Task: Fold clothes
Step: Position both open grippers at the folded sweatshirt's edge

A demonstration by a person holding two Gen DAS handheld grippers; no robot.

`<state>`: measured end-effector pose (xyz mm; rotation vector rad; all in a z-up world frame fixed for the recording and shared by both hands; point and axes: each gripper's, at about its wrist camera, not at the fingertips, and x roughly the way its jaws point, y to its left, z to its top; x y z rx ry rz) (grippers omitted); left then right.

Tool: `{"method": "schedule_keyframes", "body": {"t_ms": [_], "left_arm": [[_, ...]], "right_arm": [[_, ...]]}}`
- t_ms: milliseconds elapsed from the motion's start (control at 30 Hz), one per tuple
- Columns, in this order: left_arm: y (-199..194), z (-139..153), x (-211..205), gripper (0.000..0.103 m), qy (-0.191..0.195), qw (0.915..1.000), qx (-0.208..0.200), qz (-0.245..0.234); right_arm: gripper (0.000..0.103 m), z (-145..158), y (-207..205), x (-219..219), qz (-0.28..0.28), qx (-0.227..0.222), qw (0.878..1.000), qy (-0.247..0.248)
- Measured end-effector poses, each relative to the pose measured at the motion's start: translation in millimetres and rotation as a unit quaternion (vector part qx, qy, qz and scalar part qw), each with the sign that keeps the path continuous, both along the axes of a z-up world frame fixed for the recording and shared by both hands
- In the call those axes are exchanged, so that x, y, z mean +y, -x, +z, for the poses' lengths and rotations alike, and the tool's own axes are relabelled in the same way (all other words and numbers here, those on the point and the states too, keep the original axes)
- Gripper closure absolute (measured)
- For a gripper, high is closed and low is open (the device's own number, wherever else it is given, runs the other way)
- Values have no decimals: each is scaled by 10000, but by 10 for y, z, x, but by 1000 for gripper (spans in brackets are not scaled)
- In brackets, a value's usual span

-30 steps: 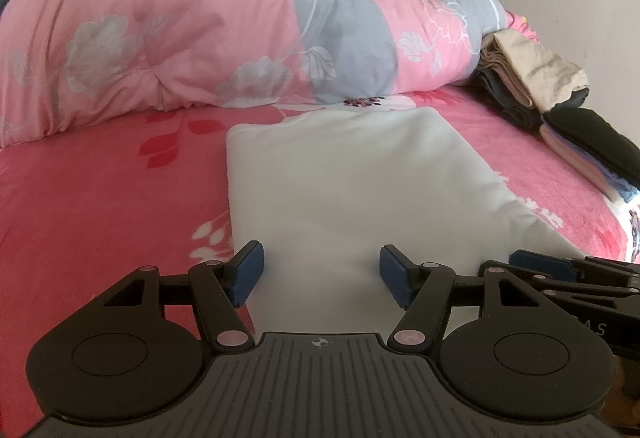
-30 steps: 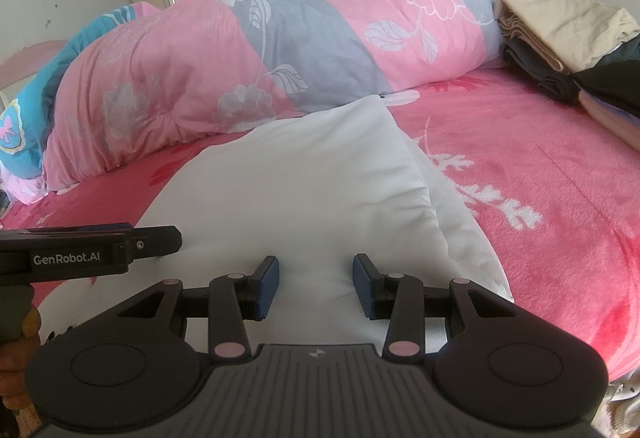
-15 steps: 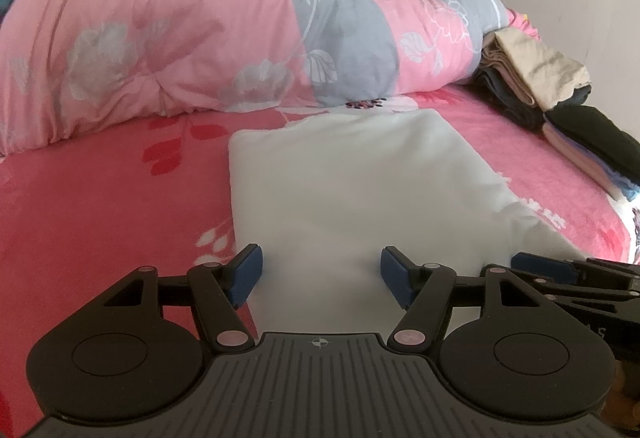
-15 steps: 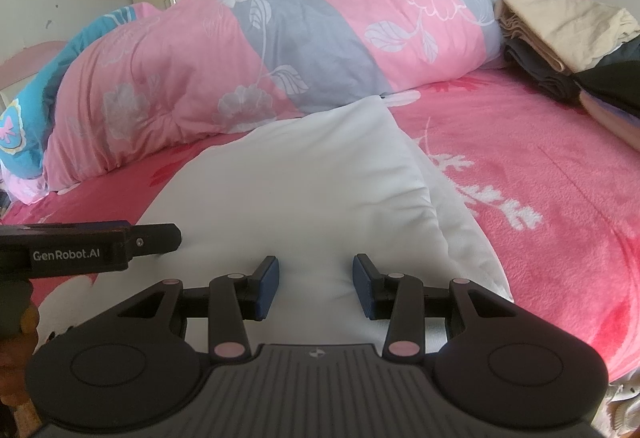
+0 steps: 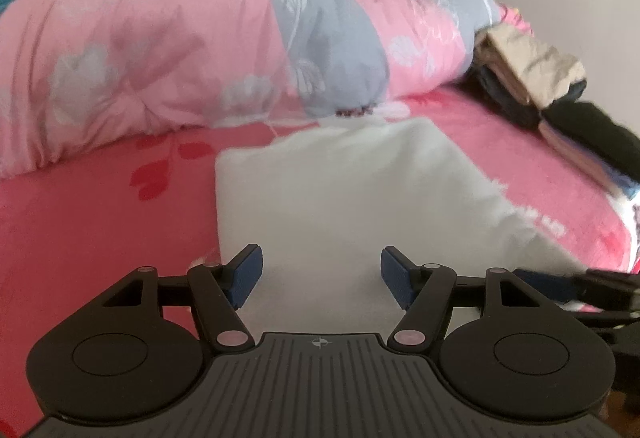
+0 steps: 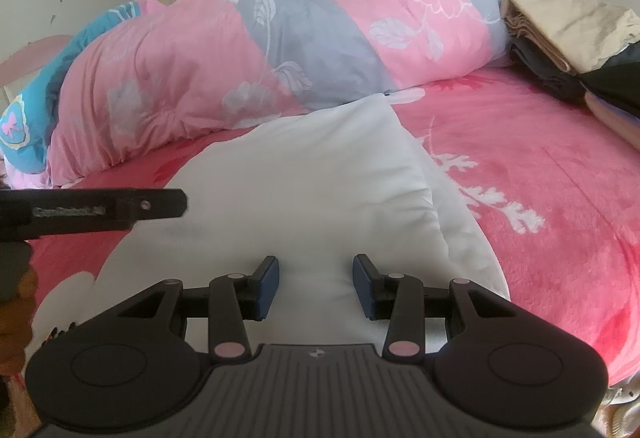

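The left hand-held gripper (image 5: 321,275) hangs over the near edge of the white garment (image 5: 352,190), jaws wide apart with nothing between the pads; they hover over the cloth without pinching it. The right hand-held gripper (image 6: 316,286) is set a little narrower, also empty, over the same near edge further right. Both point forward and downward toward the bed (image 6: 560,198), side by side and near each other; the left unit's body shows at the left of the right wrist view, with part of the person's hand below it.

The garment lies flat on the pink bed as a fairly neat rectangle, apparently already folded at least once, its far end close to the rolled quilt (image 6: 280,50). A stack of folded clothes (image 6: 560,34) sits far right, well apart from it.

The step in hand looks like the pause before another fold. The next move likely calls for both grippers to drop to the near edge, close on the near corners, then carry that edge toward the far end, keeping the layers aligned.
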<state>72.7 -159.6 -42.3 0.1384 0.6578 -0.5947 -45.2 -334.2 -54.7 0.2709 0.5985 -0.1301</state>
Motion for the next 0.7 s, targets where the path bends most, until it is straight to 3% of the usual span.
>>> {"method": "schedule_keyframes", "body": {"t_ms": [300,500,700], "left_arm": [[-24,-53,29,36,4,10000,33,-26],[-29,-54,29,36,22,10000,52,2],[-27,-29,28,36,18,10000,26,15]], "right_arm": [[60,71,-12,10,48,47,9999,125],[60,258,-73,-26,-24,-259,9989,394],[60,102,-191,-135,-3,-62,9998,174]]}}
